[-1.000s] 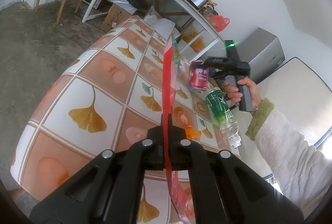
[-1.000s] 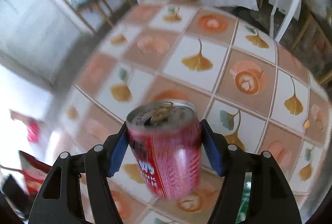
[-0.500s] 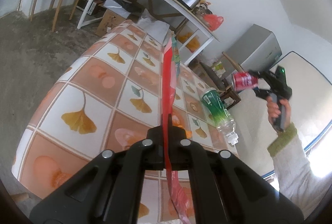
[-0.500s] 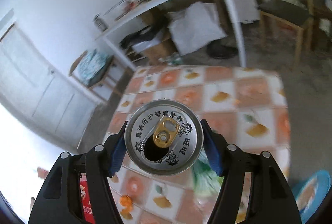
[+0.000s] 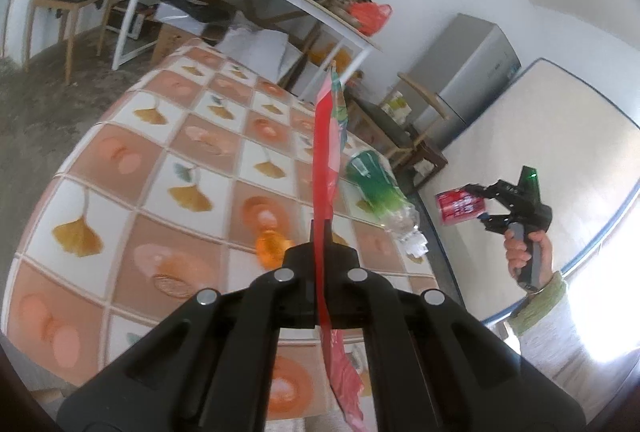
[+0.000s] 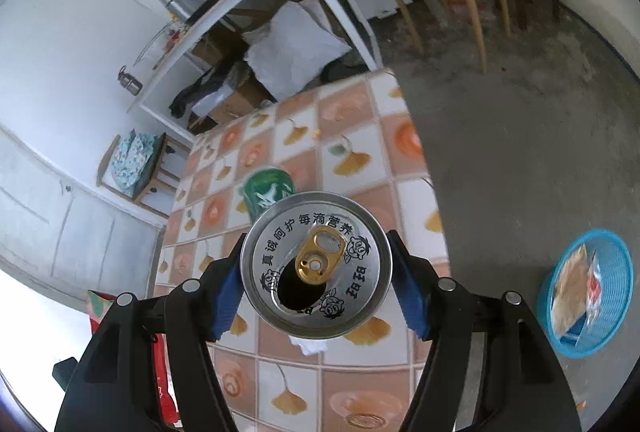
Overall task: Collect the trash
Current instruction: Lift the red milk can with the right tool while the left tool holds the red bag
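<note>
Right tongs, can, farther off-table.

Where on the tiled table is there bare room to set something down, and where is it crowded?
Free: the wide stretch of the tiled table left of the red wrapper, back to its far end. Crowded: the right edge, where the green bottle lies, with an orange piece near the left gripper. On the floor, the blue basket already holds wrappers.

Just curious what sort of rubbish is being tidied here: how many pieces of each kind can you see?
Cans: 1, the red can in the right gripper.
Bottles: 1, the green bottle.
Wrappers: 1, the red wrapper in the left gripper.
Total: 3, besides blurry scraps in the blue basket.
</note>
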Demonstrator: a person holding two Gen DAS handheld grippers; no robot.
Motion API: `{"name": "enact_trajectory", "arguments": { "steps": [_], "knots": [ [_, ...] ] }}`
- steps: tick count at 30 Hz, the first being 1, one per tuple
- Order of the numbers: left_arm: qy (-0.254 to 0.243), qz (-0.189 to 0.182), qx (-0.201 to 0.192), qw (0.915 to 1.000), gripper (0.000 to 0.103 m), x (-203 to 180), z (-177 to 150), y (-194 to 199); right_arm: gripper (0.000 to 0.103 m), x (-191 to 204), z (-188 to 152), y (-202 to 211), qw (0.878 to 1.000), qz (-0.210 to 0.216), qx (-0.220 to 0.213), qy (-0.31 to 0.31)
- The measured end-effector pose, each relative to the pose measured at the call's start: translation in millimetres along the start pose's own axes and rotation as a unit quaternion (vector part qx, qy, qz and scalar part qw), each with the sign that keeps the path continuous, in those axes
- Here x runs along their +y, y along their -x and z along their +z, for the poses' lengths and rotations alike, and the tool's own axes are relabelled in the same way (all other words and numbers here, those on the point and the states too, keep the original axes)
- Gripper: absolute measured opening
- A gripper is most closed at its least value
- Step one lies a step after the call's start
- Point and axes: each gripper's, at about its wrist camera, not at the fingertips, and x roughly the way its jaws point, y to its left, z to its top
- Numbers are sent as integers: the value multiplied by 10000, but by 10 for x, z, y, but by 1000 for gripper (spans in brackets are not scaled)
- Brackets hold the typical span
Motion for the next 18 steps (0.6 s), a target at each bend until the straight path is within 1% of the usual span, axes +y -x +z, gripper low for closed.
{"name": "enact_trajectory", "arguments": {
  "steps": [3,6,10,14,18],
  "knots": [
    [-157,-52,64,9998,0,-204,26,-54,64,-174,-61,-1,9998,86,14,-160],
    [-342,-101,123,9993,0,-407,43,-112,64,-265,-98,45,9997,132,3,-204],
    [-461,-197,235,9985,0,-633,40,-230,64,-364,-111,5,9994,164,30,-293],
    [-634,-268,317,9971,0,-838,11,-317,64,-360,-118,-94,9996,81,61,-250],
    [-696,-308,343,9965,0,-961,-22,-345,64,-267,-216,-290,9994,19,302,-155]
  ]
}}
